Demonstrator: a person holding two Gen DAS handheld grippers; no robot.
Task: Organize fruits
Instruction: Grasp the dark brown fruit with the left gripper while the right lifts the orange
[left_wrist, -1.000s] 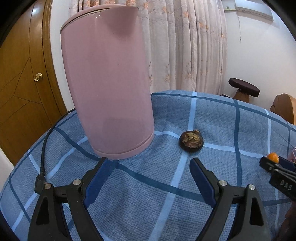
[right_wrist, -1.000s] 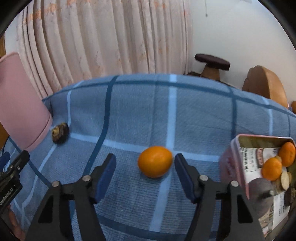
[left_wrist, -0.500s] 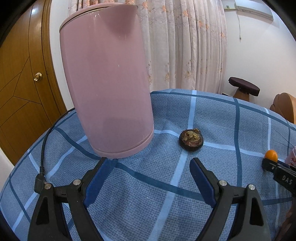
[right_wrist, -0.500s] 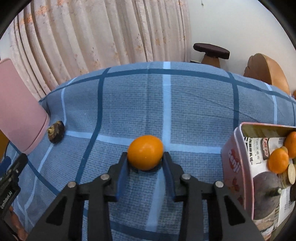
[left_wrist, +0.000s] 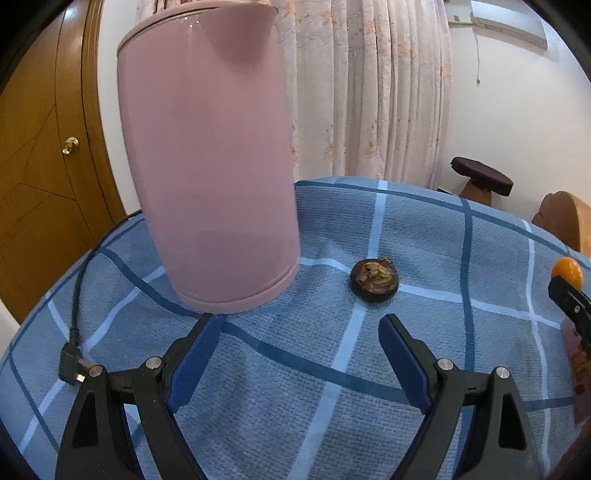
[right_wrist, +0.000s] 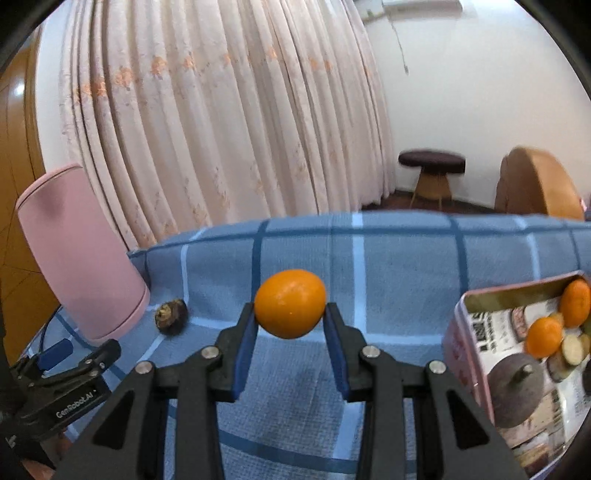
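Fingers of the right gripper are pinching the orange from both sides, blue pads pressed on its left and right ends, and the fruit is up off the blue checked cloth of the counter. Its long axis runs side to side across the fingers, roughly level. Over on the right sits the open tin box with two more oranges and some darker fruit inside, near the held one but apart from it. On the left, the left gripper has its fingers spread wide with nothing between them, low over the cloth. Just ahead of it lies a dark mangosteen, cap up, beside the tall pink kettle, whose black cord trails off to the left.
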